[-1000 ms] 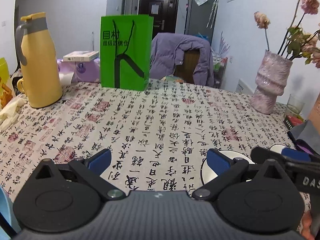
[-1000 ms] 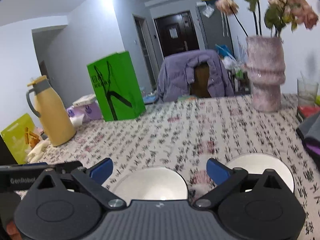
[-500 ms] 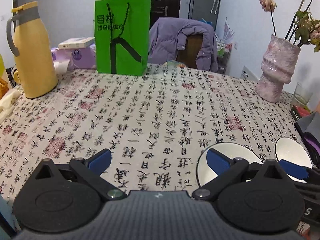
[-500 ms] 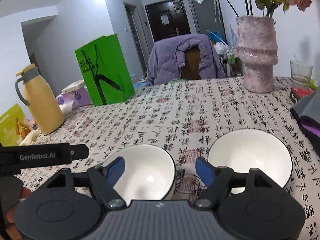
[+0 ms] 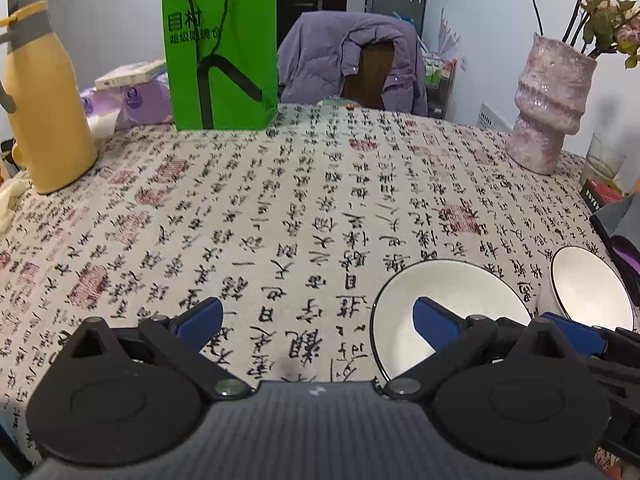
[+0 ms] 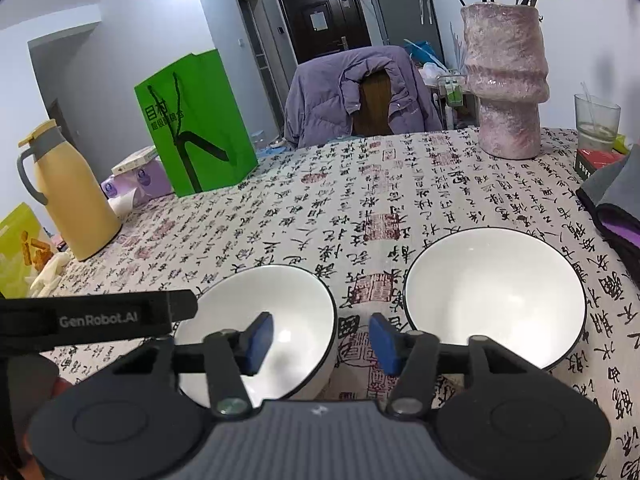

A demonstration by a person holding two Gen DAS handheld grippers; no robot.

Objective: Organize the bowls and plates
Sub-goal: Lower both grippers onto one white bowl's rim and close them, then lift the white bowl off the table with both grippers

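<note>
bowls: two white bowls w/ thin dark rims sit side by side on the counter [image 6: 420, 184], apart, not stacked yet; nearer bowl [image 6: 280, 304] on the left of the right wrist view, other bowl [image 6: 496, 292] to its right
right hand-held gripper [image 6: 321, 339]: jaws closing; left pad sits inside the nearer bowl, right pad outside it, so the rim wall is btwn them; pads don't look pressed on it yet
left hand-held gripper [image 5: 316, 319]: wide open, nothing held; hangs over bare cloth, its right finger over the nearer bowl [image 5: 452, 304]
step imo: pinch that rim, lift, nest it in the other bowl
tips: get the rim deep btwn the pads before closing fully; thin glazed wall prob slips; lift straight up, keep it level; left one could steady the target bowl
</note>
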